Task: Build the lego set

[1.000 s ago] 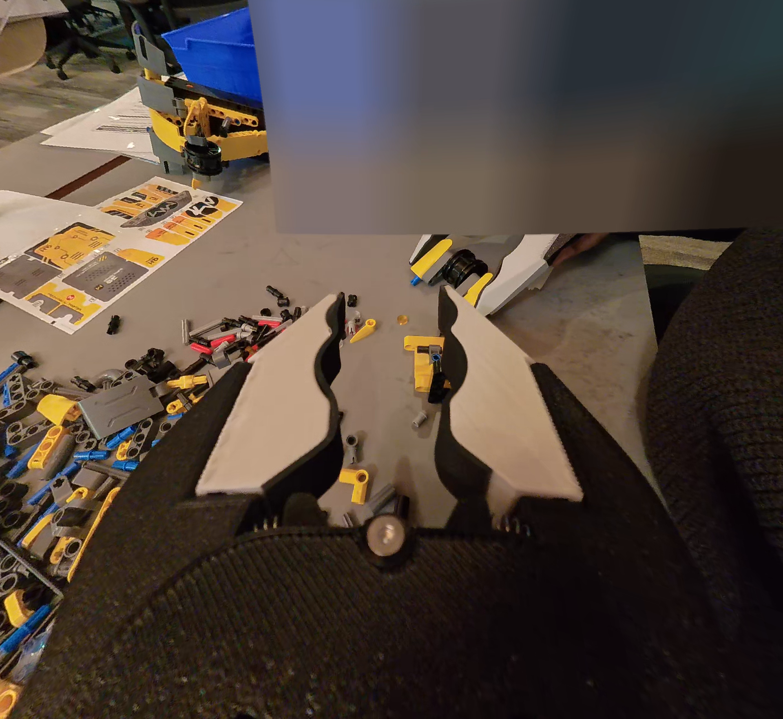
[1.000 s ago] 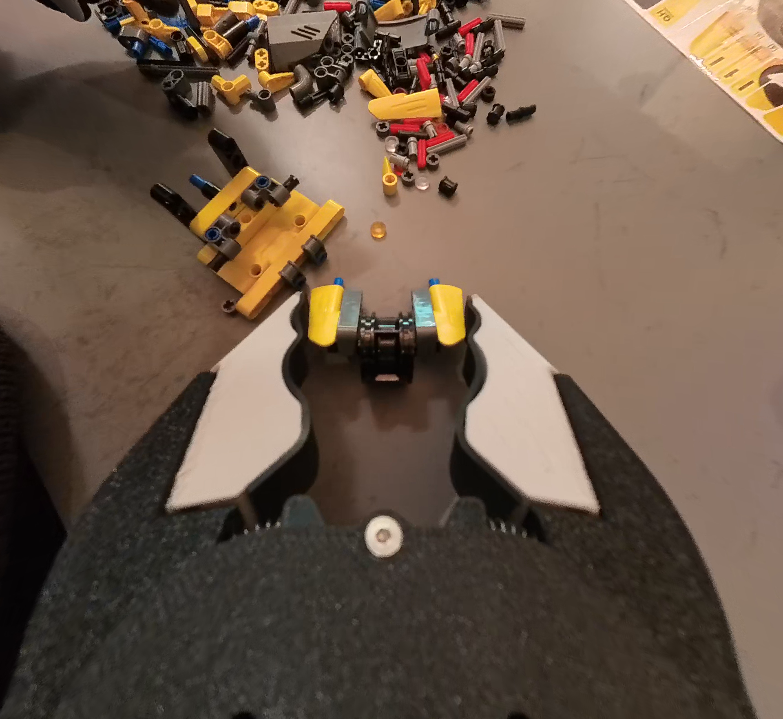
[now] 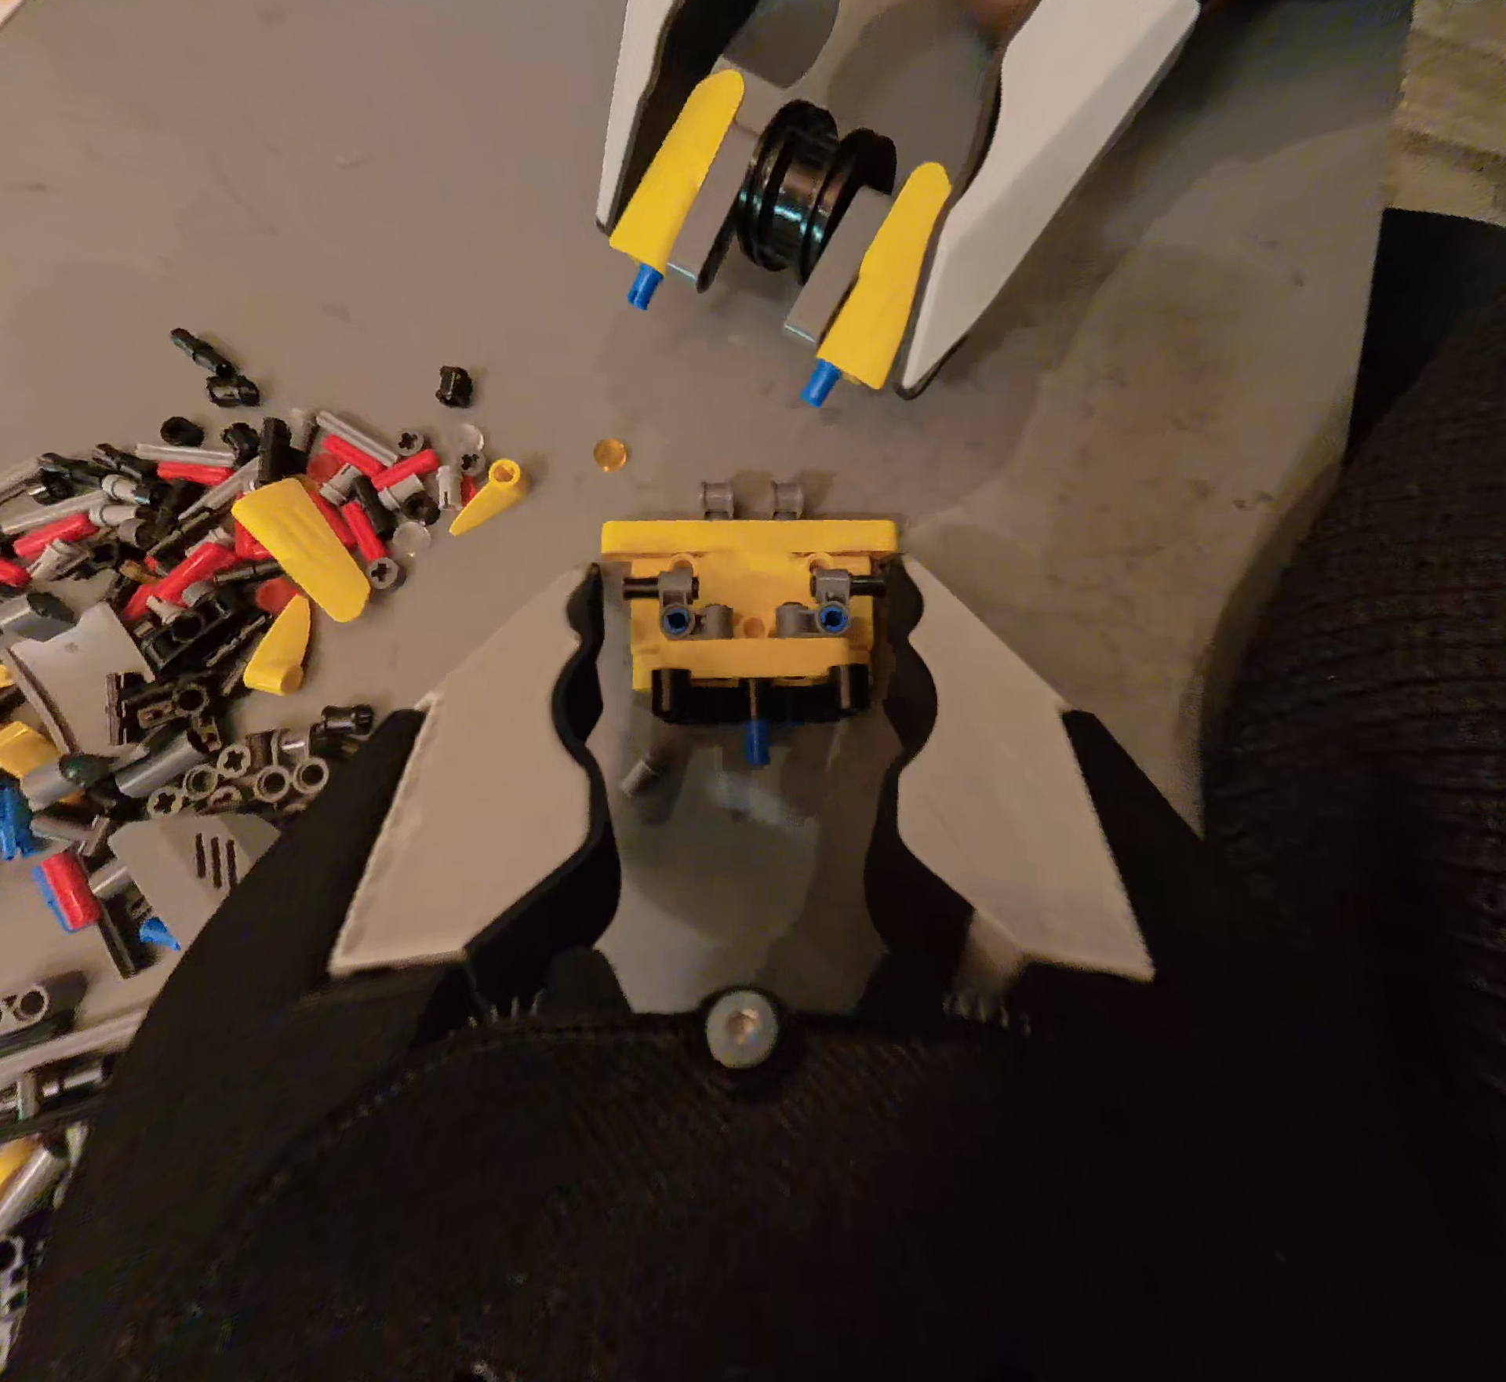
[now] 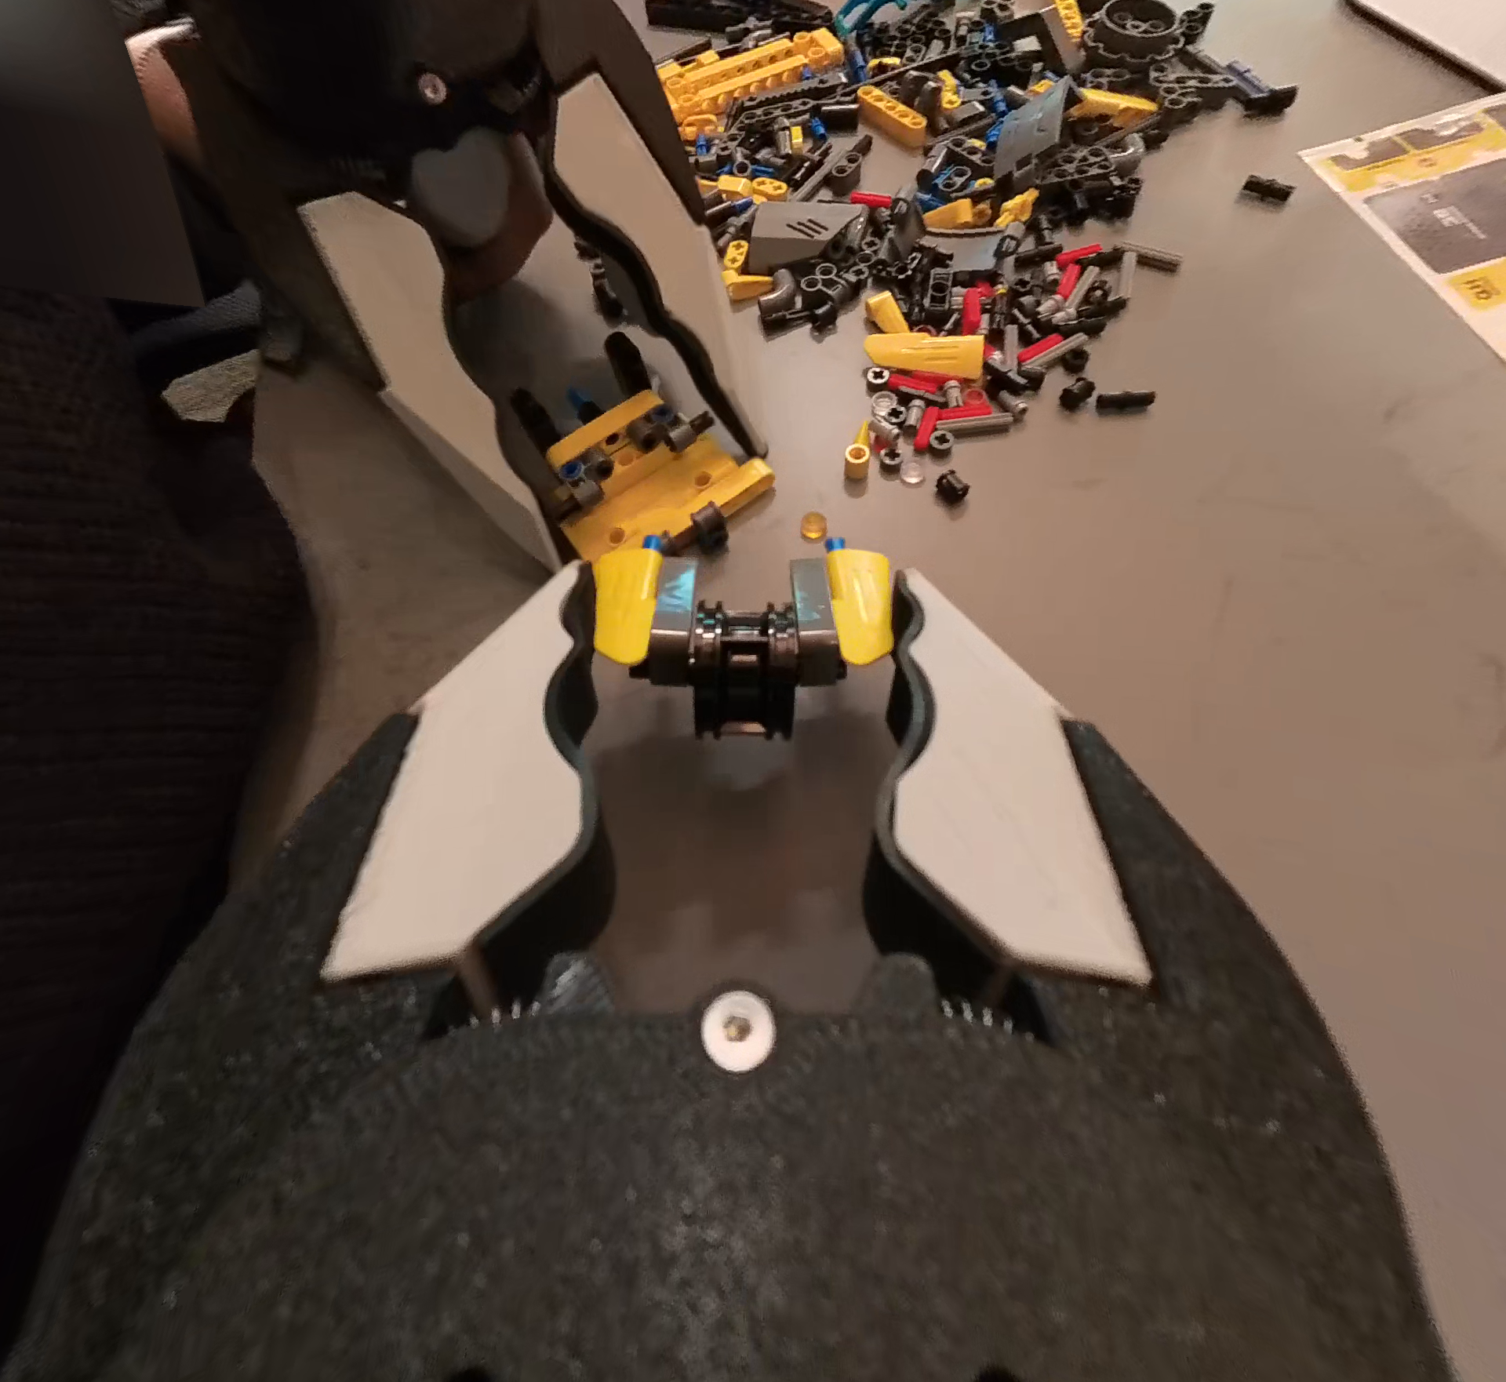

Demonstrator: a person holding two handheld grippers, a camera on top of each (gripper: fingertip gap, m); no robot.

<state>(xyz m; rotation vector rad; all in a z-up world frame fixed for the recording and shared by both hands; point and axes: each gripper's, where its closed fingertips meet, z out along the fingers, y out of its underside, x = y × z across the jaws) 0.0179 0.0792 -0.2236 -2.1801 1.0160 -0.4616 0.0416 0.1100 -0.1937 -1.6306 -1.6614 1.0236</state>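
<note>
Grey tabletop (image 3: 285, 120) fills both views, littered on its left with loose building-toy parts. My left claw (image 3: 746, 585) is clamped on the yellow plate assembly (image 3: 746, 609), one finger on each short side, so the face with its grey connectors and blue pins looks up at the camera. The right wrist view shows this assembly (image 4: 652, 471) tilted, far edge down against the tabletop, held by the left claw (image 4: 644, 446) coming in from above; that tilt seems meant to present the connector side.

My right claw (image 4: 737, 609) grips a wheel sub-assembly (image 4: 737, 622): a black wheel hub between two grey panels, each capped by a yellow wedge with a blue pin sticking forward. The fingers press on the yellow wedges from outside, which leaves both pins free. From the left wrist view the same wheel sub-assembly (image 3: 782, 210) hangs in the right claw (image 3: 758, 316) just beyond the plate, pins aimed toward it, the two pieces near but apart.

Between them lies a small amber round stud (image 3: 610, 452). Left of that sits the heap of loose parts (image 3: 204, 585), red, grey, black and yellow. At the far right lies a printed sticker sheet (image 4: 1434, 202).
</note>
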